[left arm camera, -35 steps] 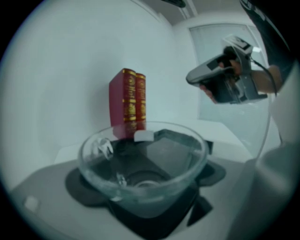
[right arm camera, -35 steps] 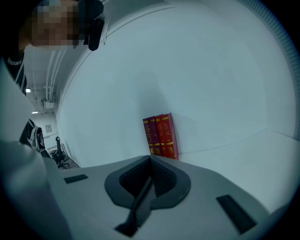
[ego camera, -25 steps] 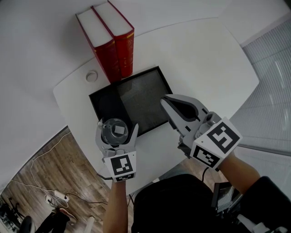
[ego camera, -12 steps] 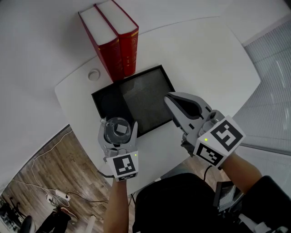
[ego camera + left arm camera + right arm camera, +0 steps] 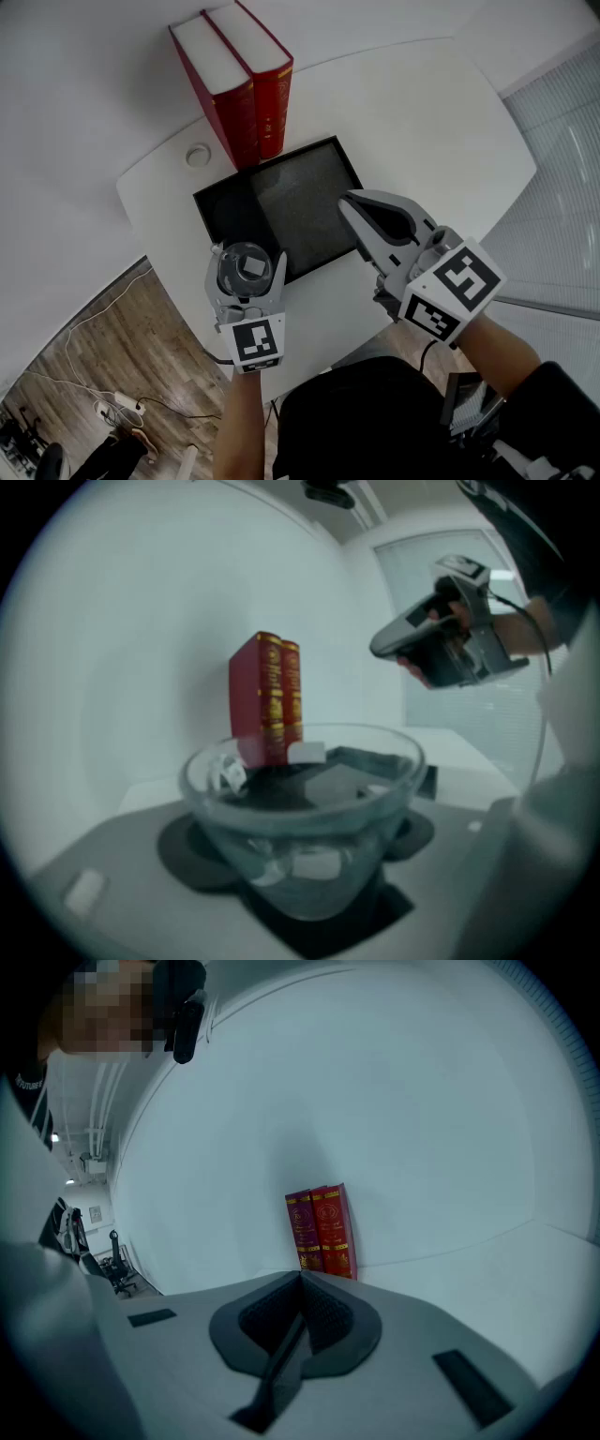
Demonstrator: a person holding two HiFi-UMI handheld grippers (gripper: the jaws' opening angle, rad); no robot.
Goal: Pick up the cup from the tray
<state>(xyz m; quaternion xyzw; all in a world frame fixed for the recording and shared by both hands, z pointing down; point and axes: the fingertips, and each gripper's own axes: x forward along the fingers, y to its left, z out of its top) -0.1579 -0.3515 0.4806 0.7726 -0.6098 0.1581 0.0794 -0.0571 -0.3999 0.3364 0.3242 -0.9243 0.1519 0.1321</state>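
A clear glass cup sits between the jaws of my left gripper, whose pads press on its sides. It hangs just off the near-left corner of the black tray, near the table's edge. In the left gripper view the cup fills the middle, upright, with the tray behind it. My right gripper hovers over the tray's right side, jaws shut and holding nothing. Its closed tip points toward the books.
Two red books stand upright behind the tray's far-left corner. A small round grommet lies left of them. The white table ends close on the left, with wooden floor and cables below.
The left jaws have narrowed onto the cup, and the cup has drawn slightly away from the tray toward me. The right gripper has hardly moved.
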